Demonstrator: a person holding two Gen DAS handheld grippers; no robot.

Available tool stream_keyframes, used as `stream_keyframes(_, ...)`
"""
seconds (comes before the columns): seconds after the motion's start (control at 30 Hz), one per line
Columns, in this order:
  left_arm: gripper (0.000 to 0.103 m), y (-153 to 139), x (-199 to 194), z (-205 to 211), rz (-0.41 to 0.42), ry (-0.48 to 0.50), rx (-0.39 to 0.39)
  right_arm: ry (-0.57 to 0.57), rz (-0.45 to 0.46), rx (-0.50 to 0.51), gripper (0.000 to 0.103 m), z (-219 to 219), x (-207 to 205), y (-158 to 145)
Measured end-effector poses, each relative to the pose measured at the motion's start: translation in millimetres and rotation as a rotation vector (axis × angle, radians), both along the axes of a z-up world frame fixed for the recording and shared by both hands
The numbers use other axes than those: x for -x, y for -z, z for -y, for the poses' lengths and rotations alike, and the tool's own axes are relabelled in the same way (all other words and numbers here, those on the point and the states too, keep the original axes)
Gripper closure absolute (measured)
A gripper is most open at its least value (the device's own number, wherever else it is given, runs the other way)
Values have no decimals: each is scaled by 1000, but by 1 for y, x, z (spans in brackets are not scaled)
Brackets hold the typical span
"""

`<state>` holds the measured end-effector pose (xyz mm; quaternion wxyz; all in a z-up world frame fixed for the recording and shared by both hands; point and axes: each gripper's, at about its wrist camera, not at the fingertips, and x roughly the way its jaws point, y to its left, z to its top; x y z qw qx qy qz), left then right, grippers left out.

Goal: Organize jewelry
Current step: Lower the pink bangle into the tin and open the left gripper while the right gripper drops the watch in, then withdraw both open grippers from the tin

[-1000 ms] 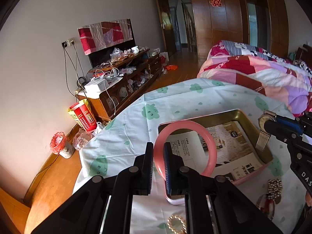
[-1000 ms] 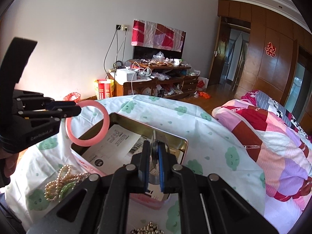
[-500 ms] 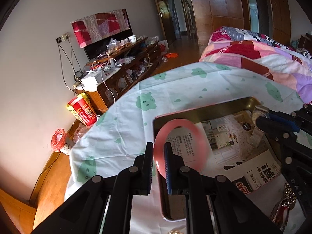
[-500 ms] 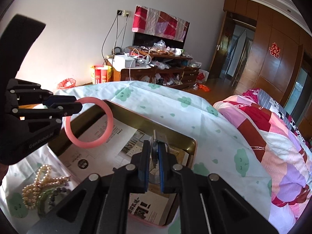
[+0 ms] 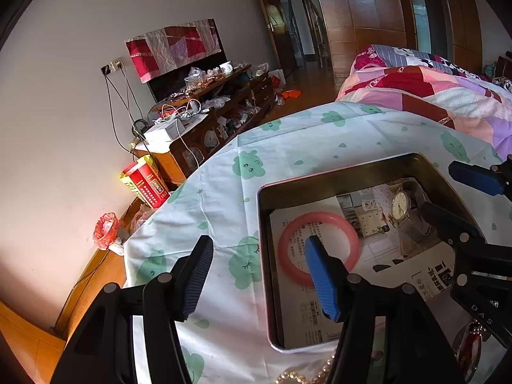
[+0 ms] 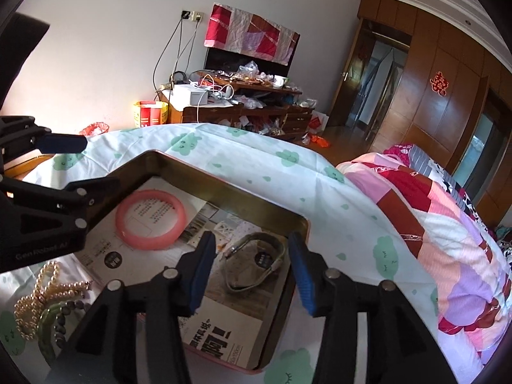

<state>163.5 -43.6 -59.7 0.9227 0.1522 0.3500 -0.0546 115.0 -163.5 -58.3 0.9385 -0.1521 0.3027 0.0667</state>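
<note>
Left hand-held gripper (image 5: 257, 267) opening, pink bangle (image 5: 318, 248) released flat in tin tray (image 5: 336, 176). Right hand-held gripper (image 6: 249, 259) opening; watch (image 6: 256, 264) lies w/in jaws at 12 o'clock, untouched.

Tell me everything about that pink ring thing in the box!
The pink bangle is a smooth, plain closed hoop that looks like plastic or stone. It lies flat on printed paper lining the metal tin, at the end away from the wristwatch. The left claw is opening above it; nothing grips it.
</note>
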Motion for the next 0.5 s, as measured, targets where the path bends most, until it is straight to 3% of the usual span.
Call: stream_keyframes(0.5,43,3,24,-1,-18,1,36,-7,33,14,47,-6,21,-2)
